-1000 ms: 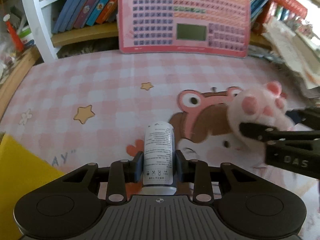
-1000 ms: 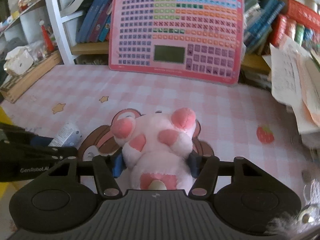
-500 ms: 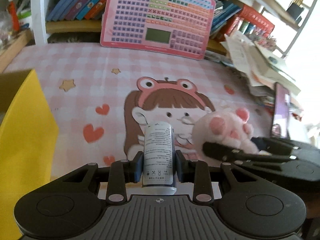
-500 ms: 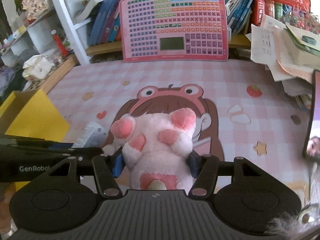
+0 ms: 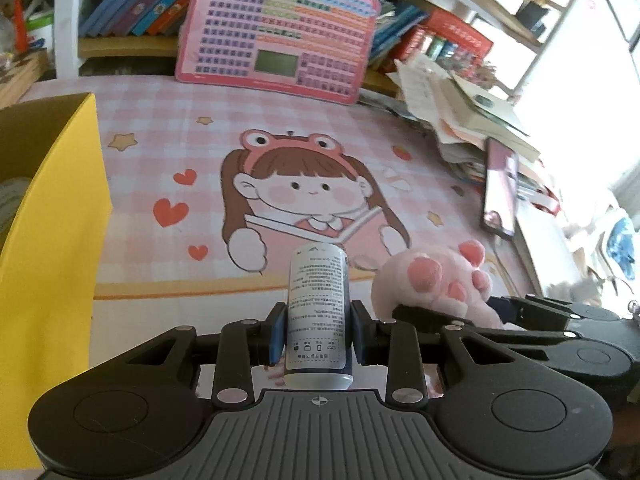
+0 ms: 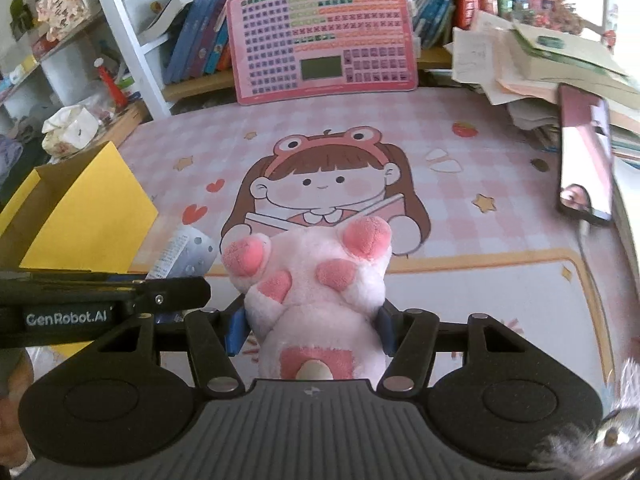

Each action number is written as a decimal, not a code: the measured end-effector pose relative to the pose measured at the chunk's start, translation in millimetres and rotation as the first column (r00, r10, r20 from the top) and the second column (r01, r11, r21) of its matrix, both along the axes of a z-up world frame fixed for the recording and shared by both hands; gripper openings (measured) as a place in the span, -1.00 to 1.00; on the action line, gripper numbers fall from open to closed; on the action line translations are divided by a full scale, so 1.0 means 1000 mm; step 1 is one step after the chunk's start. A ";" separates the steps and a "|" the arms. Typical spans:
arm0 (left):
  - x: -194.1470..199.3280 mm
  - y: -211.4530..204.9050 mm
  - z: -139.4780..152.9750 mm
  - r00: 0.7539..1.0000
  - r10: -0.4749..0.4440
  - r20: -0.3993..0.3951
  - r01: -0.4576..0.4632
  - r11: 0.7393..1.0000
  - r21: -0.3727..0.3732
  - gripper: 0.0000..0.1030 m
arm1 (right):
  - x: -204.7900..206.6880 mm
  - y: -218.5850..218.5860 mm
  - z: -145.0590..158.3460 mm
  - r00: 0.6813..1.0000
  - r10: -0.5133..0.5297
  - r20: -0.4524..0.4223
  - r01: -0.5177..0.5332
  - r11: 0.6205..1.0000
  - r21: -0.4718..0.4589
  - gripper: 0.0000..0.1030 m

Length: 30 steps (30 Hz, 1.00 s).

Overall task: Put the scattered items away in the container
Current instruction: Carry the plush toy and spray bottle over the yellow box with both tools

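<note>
Left wrist: left gripper [image 5: 318,332] clamped on white bottle [image 5: 318,312], bottle upright between 2 blue pads, above pink mat [image 5: 160,140]. Yellow box [image 5: 60,208] at left, open top, contents unclear, maybe something grey inside. Plush paw [image 5: 432,284] at right.

Right wrist: right gripper [image 6: 312,330] squeezing plush paw [image 6: 316,292], toes pointing away. Left gripper [image 6: 120,300] with bottle [image 6: 180,256] alongside at left, near yellow box [image 6: 88,216]. Phone [image 6: 586,152] propped at right.
</note>
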<state>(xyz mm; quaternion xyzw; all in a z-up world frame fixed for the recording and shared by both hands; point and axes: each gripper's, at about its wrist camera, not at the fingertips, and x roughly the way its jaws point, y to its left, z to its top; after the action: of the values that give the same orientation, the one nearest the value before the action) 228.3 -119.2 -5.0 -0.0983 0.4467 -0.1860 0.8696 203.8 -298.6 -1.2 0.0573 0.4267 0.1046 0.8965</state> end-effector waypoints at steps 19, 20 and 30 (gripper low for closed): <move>-0.111 0.074 0.011 0.986 -0.163 0.037 0.165 0.983 -0.078 -0.40 | -0.130 0.061 0.015 0.975 -0.217 0.042 0.219 0.975 -0.048 0.12; -0.118 0.080 0.012 0.986 -0.163 0.036 0.166 0.983 -0.079 -0.40 | -0.137 0.066 0.016 0.976 -0.214 0.041 0.216 0.975 -0.050 0.12; -0.174 0.137 0.009 0.992 -0.124 0.001 0.123 0.989 -0.080 -0.40 | -0.195 0.118 0.017 0.987 -0.162 0.012 0.162 0.986 -0.048 0.12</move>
<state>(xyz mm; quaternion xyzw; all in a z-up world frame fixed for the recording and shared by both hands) 54.5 18.2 4.2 -0.1056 0.4459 -0.2570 0.8509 9.2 -180.3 15.3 0.0695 0.4197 0.0211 0.9048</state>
